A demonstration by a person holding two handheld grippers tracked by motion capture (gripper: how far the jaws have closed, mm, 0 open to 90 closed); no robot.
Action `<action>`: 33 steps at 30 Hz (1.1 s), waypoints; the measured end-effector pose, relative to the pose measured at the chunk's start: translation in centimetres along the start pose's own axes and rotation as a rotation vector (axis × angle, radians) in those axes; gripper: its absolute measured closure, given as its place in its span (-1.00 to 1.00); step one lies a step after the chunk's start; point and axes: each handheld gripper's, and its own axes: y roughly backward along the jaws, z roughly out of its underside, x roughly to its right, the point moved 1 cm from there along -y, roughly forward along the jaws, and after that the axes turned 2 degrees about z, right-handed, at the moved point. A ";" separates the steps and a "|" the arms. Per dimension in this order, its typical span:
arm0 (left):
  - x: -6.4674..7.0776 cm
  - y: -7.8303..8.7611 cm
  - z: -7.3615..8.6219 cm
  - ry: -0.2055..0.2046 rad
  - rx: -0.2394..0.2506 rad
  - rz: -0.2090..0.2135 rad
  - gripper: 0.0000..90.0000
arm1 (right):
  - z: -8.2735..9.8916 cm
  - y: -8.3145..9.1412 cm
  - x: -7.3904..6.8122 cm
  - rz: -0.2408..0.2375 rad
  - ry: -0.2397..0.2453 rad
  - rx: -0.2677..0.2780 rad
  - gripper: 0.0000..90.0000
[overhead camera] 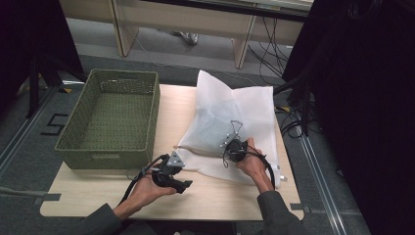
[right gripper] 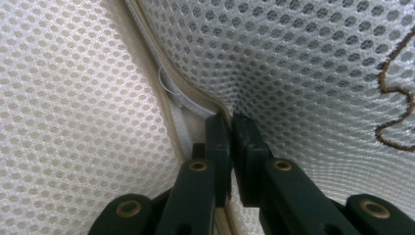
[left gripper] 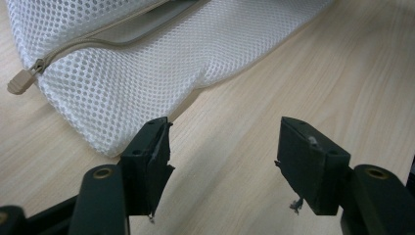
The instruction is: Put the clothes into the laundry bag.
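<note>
A white mesh laundry bag [overhead camera: 230,122] lies on the wooden table [overhead camera: 98,196], right of centre. Its beige zipper pull [left gripper: 20,81] rests at the bag's near corner in the left gripper view. My left gripper [overhead camera: 182,185] hovers just off that corner, jaws wide open with nothing between them [left gripper: 222,147]. My right gripper [overhead camera: 234,147] presses onto the bag's near edge. Its jaws are shut on the mesh edge along the beige zipper seam [right gripper: 195,95], at the gripper tips [right gripper: 230,120].
A green woven basket [overhead camera: 110,120] stands at the table's left half, empty. A brown embroidered outline [right gripper: 396,107] marks the bag's mesh. Cables and dark stands crowd the floor to the right. Bare wood lies along the table's front edge.
</note>
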 end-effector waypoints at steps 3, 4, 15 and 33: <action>0.1 0.2 0.0 0.008 0.007 0.009 -0.21 | 0.3 0.4 0.1 -0.025 -0.018 0.021 0.81; 0.2 0.2 0.0 0.013 0.013 0.012 -0.22 | 0.3 0.7 0.0 -0.034 -0.025 0.038 0.79; 0.2 0.5 0.2 0.009 0.013 0.017 -0.30 | 0.3 2.5 -1.1 -0.042 0.025 0.104 0.74; 0.4 0.3 0.6 0.019 -0.004 0.024 -0.31 | 0.0 1.4 -2.3 -0.056 0.166 0.001 0.98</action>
